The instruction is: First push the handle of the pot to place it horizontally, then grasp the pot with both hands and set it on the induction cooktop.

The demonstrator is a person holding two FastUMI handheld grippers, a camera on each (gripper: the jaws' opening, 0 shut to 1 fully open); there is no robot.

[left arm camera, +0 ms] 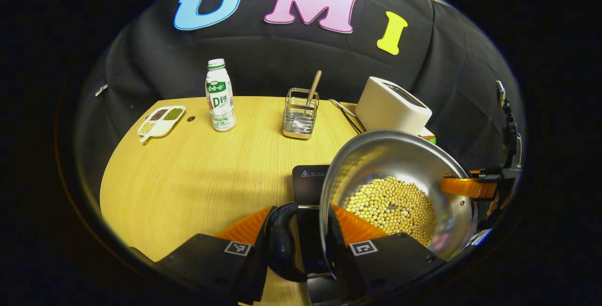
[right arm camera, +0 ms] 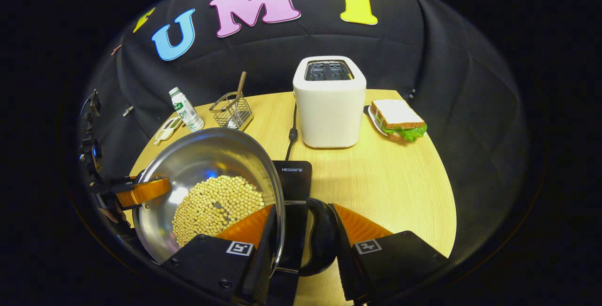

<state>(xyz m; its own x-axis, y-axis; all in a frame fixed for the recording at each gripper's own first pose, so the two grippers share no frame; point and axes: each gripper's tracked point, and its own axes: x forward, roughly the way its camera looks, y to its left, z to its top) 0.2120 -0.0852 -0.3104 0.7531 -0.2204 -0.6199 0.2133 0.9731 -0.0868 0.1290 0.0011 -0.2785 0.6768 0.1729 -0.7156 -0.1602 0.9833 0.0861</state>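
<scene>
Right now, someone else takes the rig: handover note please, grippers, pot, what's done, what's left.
Left gripper: shut on the pot's black side handle.
Right gripper: shut on the opposite black handle.
Pot: steel, holding yellow beans, gripped at both sides; it appears lifted, its rim over the near edge of the black induction cooktop.
Done: two-gripper grasp on the pot.
Left: centre the pot over the cooktop, lower it flat, open both grippers. Keep it level so the beans stay in. The toaster stands just behind the cooktop.
</scene>
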